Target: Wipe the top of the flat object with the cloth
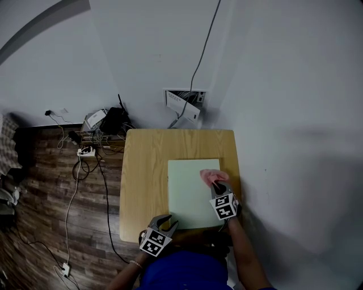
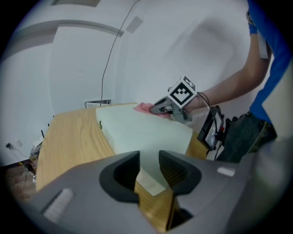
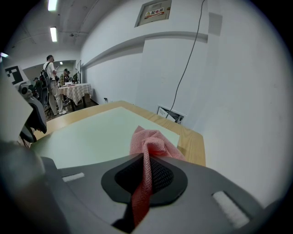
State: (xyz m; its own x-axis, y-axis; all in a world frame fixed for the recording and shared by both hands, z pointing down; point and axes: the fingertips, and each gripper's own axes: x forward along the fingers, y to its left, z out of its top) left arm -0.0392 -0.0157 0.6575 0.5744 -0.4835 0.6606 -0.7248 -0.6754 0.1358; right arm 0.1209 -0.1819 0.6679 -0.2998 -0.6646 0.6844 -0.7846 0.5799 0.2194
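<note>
In my right gripper (image 3: pixel 145 170), the jaws are clamped tight on a pink mesh cloth (image 3: pixel 153 142), and its loose bunch spills ahead onto the pale green flat board (image 1: pixel 187 195). On my left gripper (image 1: pixel 165 222) the jaws stand apart with nothing pressed between them; only the board's near left corner shows through the gap, just ahead. The board lies on the wooden counter (image 1: pixel 142 170), toward its right side, with its longer axis running near to far. The cloth sits by the board's right edge, in the far half, so most of the top lies left of it and nearer me. I judge the right gripper should sweep that way. The markers on both cubes are patterns, not words. A wall sign (image 3: pixel 155 13) carries red characters too small to read.
</note>
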